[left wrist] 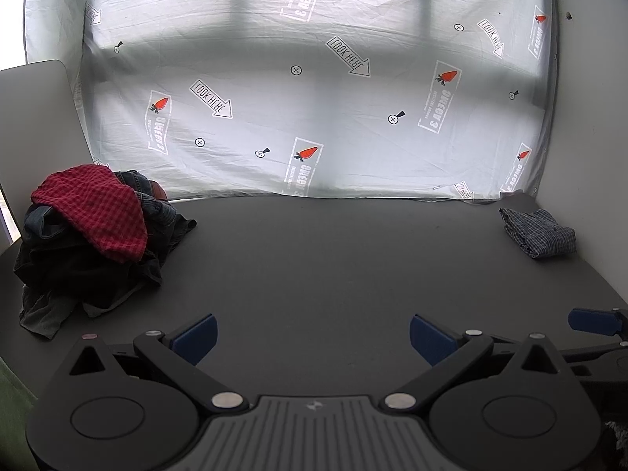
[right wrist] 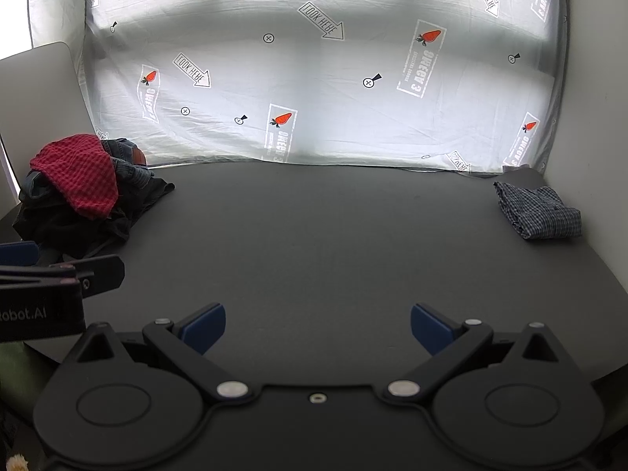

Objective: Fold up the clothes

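You have a dark grey table (left wrist: 314,259) in front of you, its top matte and plain. Behind its far edge hangs a pale printed sheet (left wrist: 314,90), backlit, marked with red strawberries, "LOOK HERE" arrows and small crossed circles. A grey rounded panel (left wrist: 35,117) stands at your left, beside the sheet.

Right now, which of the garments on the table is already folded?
The blue-and-white checked shirt at the far right, lying alone as a flat compact bundle. The red checked cloth and dark jeans sit crumpled together in the left pile.
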The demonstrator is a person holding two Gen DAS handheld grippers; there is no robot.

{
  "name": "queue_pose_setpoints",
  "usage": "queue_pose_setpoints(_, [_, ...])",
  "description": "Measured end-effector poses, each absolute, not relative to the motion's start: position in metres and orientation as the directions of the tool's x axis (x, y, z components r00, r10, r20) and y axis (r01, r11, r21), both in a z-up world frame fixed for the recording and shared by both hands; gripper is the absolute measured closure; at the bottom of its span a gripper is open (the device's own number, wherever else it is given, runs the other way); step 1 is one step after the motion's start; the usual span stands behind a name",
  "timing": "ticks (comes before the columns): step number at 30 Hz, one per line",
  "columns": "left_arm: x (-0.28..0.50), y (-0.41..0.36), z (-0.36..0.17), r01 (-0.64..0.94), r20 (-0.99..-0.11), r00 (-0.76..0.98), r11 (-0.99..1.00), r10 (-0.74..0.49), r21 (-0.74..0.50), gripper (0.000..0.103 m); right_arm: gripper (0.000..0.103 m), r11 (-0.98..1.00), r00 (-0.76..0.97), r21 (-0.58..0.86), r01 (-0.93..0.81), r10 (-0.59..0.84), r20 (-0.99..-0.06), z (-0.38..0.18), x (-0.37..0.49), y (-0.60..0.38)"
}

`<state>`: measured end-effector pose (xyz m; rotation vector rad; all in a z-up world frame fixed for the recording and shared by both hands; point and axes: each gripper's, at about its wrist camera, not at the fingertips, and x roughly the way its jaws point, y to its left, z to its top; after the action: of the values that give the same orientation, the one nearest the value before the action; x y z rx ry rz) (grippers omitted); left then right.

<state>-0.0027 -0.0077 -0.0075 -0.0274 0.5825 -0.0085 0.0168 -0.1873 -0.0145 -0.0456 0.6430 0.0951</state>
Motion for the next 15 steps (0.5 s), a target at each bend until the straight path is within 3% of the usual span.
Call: queue_pose_setpoints(15, [0.0025,-0.0045,-0.0076,0.01,-0.563,0.826,1.0,-0.023,-0.027,0.0,0.001,0.996,0.793,-0.003,-0.089,0.069,-0.605,-0.0161,0.0203,-0.1863])
